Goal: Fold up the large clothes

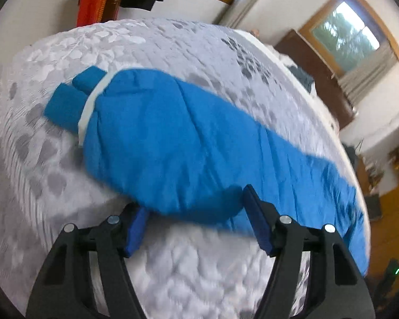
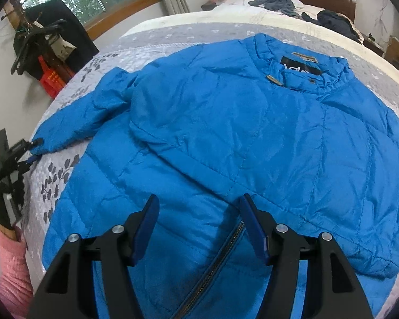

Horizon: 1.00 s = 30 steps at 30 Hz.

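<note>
Zipper [image 2: 227, 250] runs right between the right gripper [image 2: 196, 223] tips, close under them; its fingers are spread wide and hold nothing, hovering over the lower front of the blue jacket [image 2: 239, 138]. Jacket lies flat, front up, on the grey patterned bedspread [image 2: 66, 164]. Collar [image 2: 305, 74] sits far ahead of the right tongs, hem nearest them, so the long axis runs hem-to-collar straight away from that gripper. One sleeve is already folded across the chest just ahead of the tips; probably why the body looks narrow on that side.

Left gripper [image 1: 194, 207] has its fingers spread wide around the cuff end of the other sleeve [image 2: 74, 122]. Cuff bulges between the pads; cannot tell if either pad touches it, left view is motion-blurred. Not clamped. In the right view this gripper sits far out to the left of the right tongs, at the bed edge, held by a gloved hand [image 2: 5, 207] with a pink sleeve.

Sleeve points outward from the body toward the left tongs. Judgement: left is set to pinch the cuff and bring that sleeve in; right waits over the hem.
</note>
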Motion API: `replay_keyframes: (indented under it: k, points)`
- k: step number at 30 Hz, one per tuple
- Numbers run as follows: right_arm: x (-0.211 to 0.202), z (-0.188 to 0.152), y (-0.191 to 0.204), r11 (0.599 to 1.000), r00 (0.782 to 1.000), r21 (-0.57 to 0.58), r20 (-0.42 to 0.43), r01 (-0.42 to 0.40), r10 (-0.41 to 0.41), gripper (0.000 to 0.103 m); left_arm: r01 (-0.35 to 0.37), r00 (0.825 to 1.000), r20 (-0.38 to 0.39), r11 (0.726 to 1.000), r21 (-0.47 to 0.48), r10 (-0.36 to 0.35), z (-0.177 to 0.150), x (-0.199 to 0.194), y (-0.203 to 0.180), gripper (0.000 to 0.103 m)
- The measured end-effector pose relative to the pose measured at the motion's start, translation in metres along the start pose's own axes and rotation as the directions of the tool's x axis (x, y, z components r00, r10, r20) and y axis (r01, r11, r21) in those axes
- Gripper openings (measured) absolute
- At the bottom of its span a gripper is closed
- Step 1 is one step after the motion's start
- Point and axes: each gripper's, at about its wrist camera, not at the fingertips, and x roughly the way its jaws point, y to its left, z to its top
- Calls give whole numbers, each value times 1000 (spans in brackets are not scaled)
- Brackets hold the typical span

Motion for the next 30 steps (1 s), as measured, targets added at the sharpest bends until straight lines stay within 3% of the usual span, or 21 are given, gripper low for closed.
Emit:
replay_keyframes:
  k: [5, 13, 20, 30]
  points:
    - [5, 1, -3, 1000, 1000, 16, 2, 6, -6, 64, 14, 999, 34, 999, -39, -12, 16, 8, -3, 64]
    - [10, -1, -2, 1000, 1000, 6, 17, 24, -24, 66, -33, 996, 75, 997, -70, 38, 19, 4, 4, 37]
    - [17, -6, 1, 999, 998, -10, 26, 50, -50, 68, -13, 996, 87, 995, -101, 22, 15, -2, 9, 10]
    - [11, -11, -2, 1000, 998, -17, 59, 23, -22, 67, -23, 980, 198, 999, 38, 15, 19, -32, -52, 4]
